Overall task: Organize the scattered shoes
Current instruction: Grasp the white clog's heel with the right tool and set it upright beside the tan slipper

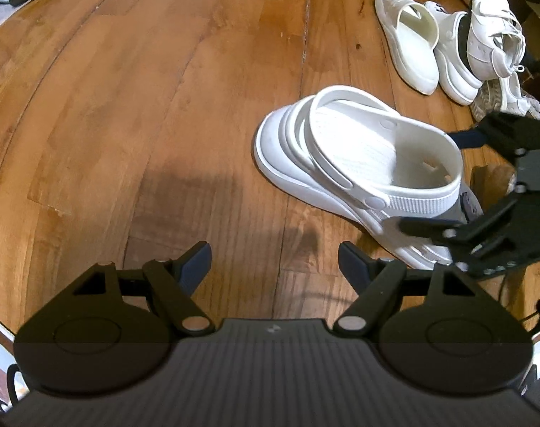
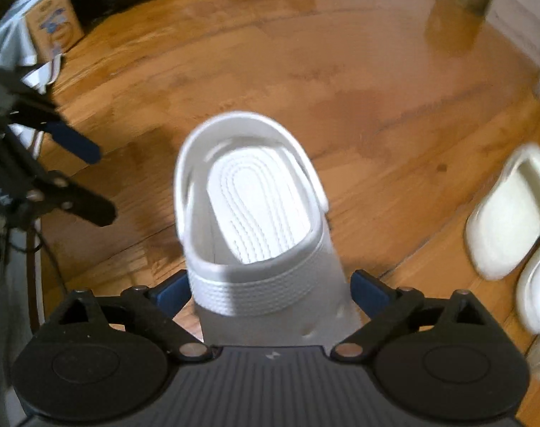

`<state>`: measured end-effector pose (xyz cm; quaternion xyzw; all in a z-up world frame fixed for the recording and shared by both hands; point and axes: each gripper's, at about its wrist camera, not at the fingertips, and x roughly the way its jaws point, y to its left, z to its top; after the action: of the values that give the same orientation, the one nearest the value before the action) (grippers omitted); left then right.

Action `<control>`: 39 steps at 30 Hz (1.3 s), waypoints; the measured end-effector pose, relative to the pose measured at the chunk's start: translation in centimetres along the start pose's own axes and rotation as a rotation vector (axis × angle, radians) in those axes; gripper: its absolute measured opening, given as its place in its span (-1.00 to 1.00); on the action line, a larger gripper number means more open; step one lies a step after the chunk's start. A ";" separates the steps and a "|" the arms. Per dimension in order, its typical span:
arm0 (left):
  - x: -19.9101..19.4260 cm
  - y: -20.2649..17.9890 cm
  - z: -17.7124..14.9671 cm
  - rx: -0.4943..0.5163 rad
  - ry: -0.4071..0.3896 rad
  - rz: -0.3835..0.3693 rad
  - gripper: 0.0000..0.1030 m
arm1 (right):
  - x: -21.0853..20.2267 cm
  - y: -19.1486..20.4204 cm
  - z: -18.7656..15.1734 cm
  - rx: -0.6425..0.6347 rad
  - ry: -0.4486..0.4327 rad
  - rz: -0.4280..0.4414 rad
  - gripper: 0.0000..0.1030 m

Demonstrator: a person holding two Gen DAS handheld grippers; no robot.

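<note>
A white platform clog [image 1: 355,167] rests on the wood floor [image 1: 145,106]. My right gripper [image 2: 271,290] has its jaws on either side of the clog's toe [image 2: 255,249]; the fingers [image 2: 369,290] stand wide apart, with a gap on the right side. In the left wrist view the right gripper [image 1: 458,178] reaches in from the right edge around the clog's front. My left gripper [image 1: 274,259] is open and empty, low over bare floor left of the clog. It shows in the right wrist view [image 2: 74,178] at the left.
A row of white shoes lies at the far right: a slide [image 1: 408,42], another clog [image 1: 451,60] and sneakers [image 1: 494,35]. The slide [image 2: 512,213] also shows in the right wrist view. A cardboard box [image 2: 53,25] and clutter sit at the far left.
</note>
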<state>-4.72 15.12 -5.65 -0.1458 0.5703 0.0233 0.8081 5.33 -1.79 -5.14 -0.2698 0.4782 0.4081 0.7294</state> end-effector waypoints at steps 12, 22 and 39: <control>-0.6 0.3 0.2 -0.009 -0.013 0.006 0.52 | -4.1 0.6 -3.6 0.539 -0.092 -0.204 0.85; -0.2 -0.6 0.0 0.015 0.001 0.015 0.52 | -6.7 1.9 -5.4 0.758 -0.170 -0.259 0.84; 0.6 -2.7 0.0 0.050 -0.005 0.003 0.62 | -6.8 -1.4 -7.8 0.880 0.019 -0.071 0.85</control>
<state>-4.01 12.48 -5.66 -0.1247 0.5690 0.0104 0.8127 1.36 -10.87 -1.97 0.0465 0.6035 0.1379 0.7839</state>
